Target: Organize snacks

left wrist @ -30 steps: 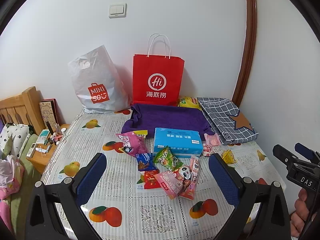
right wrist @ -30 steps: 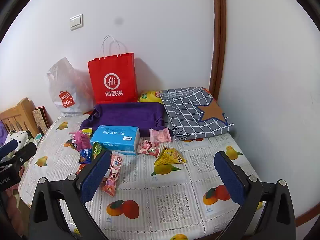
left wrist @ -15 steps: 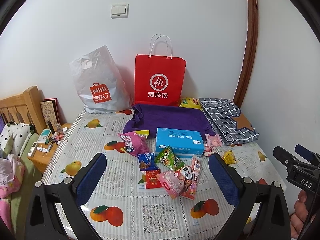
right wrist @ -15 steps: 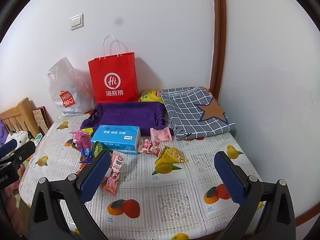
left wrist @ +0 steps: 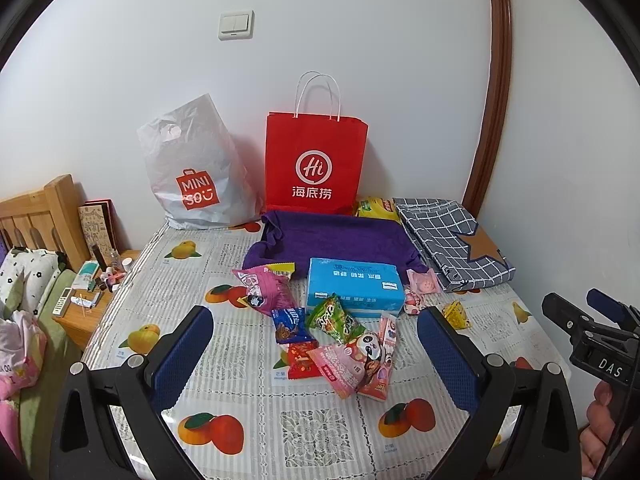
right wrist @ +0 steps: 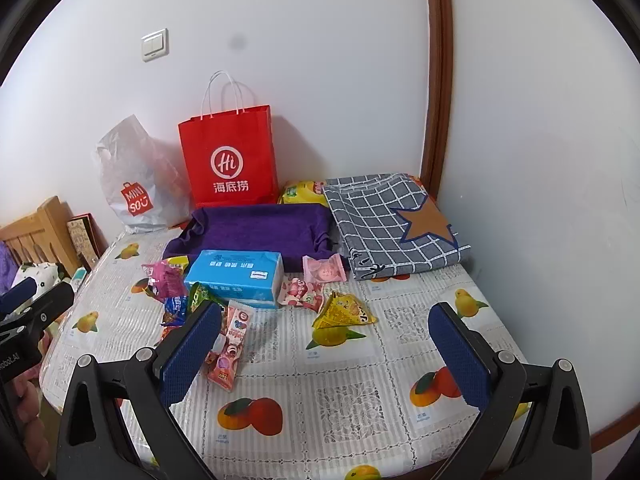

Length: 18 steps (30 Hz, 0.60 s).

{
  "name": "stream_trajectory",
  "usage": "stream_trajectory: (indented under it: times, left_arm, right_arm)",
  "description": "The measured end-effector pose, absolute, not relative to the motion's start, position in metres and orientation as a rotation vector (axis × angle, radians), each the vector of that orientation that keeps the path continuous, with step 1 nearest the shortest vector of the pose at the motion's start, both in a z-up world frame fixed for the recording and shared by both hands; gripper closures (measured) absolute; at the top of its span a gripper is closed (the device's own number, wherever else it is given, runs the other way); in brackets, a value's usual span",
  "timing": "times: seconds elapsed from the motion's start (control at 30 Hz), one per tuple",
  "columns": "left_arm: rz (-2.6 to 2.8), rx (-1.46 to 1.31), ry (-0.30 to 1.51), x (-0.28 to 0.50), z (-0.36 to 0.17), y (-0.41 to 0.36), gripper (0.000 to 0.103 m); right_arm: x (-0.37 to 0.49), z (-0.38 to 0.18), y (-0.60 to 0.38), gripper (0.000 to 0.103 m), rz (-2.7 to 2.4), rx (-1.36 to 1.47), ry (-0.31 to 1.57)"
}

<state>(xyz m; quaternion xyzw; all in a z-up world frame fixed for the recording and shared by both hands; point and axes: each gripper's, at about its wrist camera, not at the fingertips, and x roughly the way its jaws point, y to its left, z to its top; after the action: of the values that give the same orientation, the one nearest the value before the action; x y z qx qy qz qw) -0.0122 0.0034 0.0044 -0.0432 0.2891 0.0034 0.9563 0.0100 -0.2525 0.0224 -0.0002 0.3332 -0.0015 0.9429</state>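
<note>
At the left edge of the fruit-print covered table [left wrist: 224, 364] a wooden nightstand [left wrist: 82, 320] crowded with small bottles stands just beside it, next to a wooden bed headboard [left wrist: 38, 216]. The left tool [left wrist: 316, 354] hovers over the near part of the table with its blue-padded jaws spread wide and nothing between them. Ahead of it lies the heap of snack packets: a pink crinkled bag [left wrist: 264, 286], a small blue packet [left wrist: 290, 324], a green packet [left wrist: 332, 320] and a pink panda-print pouch [left wrist: 352, 360], all touching or overlapping. Behind them sits a light blue tissue box [left wrist: 354, 290], then a purple folded cloth [left wrist: 336, 240], with a white plastic Miniso bag [left wrist: 192, 172] and a red paper shopping bag [left wrist: 316, 164] against the wall.

The right wrist view shows bare tablecloth in front of the right tool [right wrist: 322, 354], also held wide open and empty, and a yellow triangular snack pouch [right wrist: 344, 310] lying apart from the heap, near a pink round-sweet wrapper [right wrist: 324, 269]. A grey checked folded fabric with a brown star [right wrist: 394, 224] fills the far right corner, against the wall and brown door frame [right wrist: 438, 80].
</note>
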Motion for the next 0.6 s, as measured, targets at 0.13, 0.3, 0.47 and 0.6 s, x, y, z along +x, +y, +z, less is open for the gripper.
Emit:
stream_trajectory:
  times: [0.13, 0.3, 0.47, 0.6]
  left_arm:
    - [0.007, -0.087, 0.586, -0.0127, 0.004, 0.0033, 0.001]
    - [0.008, -0.086, 0.586, -0.0123, 0.0043, 0.0035, 0.001]
    - [0.008, -0.085, 0.587, -0.0121, 0.0045, 0.0041, 0.001]
    - [0.006, -0.083, 0.587, -0.0126, 0.0043, 0.0036, 0.001]
  right_arm:
    - [0.0084, 0.0227, -0.2514, 0.001, 0.0, 0.001, 0.679]
    - [0.0077, 0.0236, -0.2516, 0.001, 0.005, 0.004, 0.678]
    - [0.0072, 0.0233, -0.2512, 0.001, 0.004, 0.003, 0.68]
    - [0.0073, 0.023, -0.2518, 0.001, 0.004, -0.001, 0.678]
